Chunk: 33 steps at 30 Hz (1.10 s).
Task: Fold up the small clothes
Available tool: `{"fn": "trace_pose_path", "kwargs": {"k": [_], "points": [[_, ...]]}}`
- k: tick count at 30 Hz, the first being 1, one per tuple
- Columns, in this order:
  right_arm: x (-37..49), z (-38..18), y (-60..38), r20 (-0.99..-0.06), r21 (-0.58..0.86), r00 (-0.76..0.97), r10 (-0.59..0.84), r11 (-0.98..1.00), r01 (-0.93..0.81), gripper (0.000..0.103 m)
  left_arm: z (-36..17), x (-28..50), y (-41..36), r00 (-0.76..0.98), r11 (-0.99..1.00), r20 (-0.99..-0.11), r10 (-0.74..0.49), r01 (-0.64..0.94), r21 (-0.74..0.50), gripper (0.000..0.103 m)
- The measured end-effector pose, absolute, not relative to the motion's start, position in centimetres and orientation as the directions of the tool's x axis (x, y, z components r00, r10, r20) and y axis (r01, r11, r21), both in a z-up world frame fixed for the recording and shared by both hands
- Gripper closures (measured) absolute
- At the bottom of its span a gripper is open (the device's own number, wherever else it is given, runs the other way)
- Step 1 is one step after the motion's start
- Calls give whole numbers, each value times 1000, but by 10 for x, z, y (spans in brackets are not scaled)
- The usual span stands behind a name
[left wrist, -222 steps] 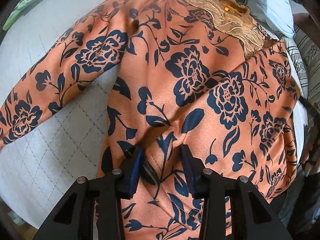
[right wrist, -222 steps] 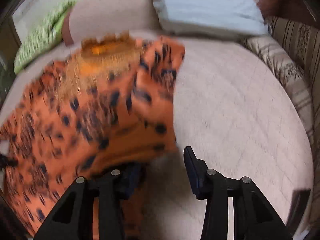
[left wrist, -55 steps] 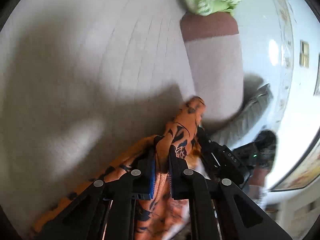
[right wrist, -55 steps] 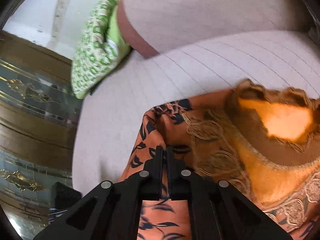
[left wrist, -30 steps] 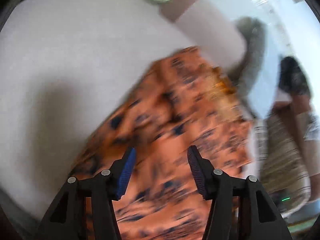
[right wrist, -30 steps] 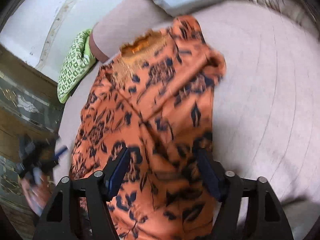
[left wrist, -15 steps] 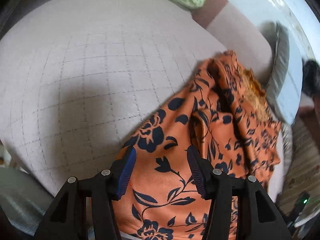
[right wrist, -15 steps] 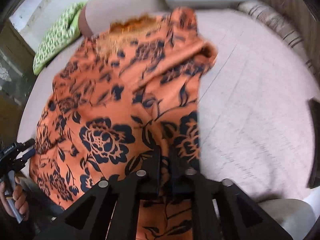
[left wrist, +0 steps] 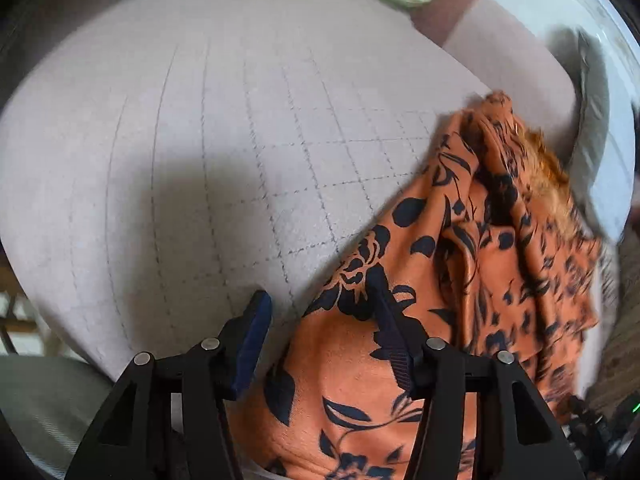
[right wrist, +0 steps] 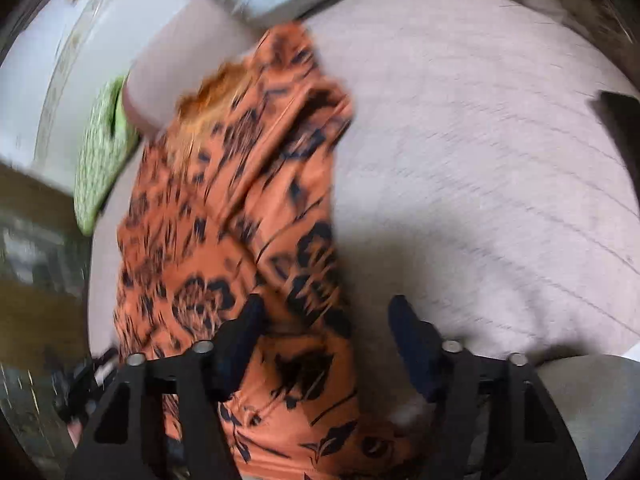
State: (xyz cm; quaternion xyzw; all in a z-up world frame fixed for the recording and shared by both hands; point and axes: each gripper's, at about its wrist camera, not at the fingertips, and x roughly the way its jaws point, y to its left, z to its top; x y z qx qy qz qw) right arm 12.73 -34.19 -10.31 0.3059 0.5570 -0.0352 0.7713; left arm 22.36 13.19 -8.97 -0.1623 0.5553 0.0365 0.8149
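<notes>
Now both tools stand apart, holding nothing: the right tool (right wrist: 324,320), whose jaws have just been opening, straddles the blouse (right wrist: 224,240) hem. Soft, slippery fabric lies lengthwise on the bed (left wrist: 200,140); pinch its corners, left tool (left wrist: 320,312) included.

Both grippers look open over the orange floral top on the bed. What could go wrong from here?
1. The right gripper, jaws just reopened, straddles the orange top's hem edge; closing here may catch only one layer or miss.
2. The bunched fold near the lace collar could get pressed in crooked.
3. The left gripper sits half over bare bedspread, so it might pinch that too.
</notes>
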Motion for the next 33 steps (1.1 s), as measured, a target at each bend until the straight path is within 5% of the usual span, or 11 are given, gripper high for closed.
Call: {"fn": "trace_pose_path", "kwargs": {"k": [3, 5, 6, 13, 18, 22, 29, 33], "points": [[133, -111, -324, -924, 338, 305, 230, 866, 369, 57, -90, 221, 127, 368, 956, -923, -109, -216, -199, 57], [134, -109, -323, -921, 342, 313, 233, 867, 362, 80, -89, 220, 125, 347, 967, -935, -72, -205, -151, 89], [134, -109, -323, -916, 360, 312, 252, 862, 358, 84, -86, 219, 125, 329, 965, -937, -119, -185, -188, 99], [125, -93, -322, -912, 342, 342, 226, 878, 334, 91, -70, 205, 140, 293, 959, -946, -136, -201, -200, 97], [132, -90, -335, -868, 446, 380, 319, 836, 320, 74, -58, 204, 149, 299, 936, -929, -216, -207, -284, 90], [133, -48, -353, -774, 514, 544, 324, 823, 241, 22, -5, 211, 134, 441, 940, -861, -255, -98, -328, 46], [224, -30, -379, -690, 592, 598, 408, 794, 141, 19, 12, 316, 62, 404, 928, -836, -371, 122, -352, 45], [283, -46, -392, -727, 549, 588, 355, 814, 187, 19, -11, 393, 26, 358, 939, -869, -341, 164, -302, 45]]}}
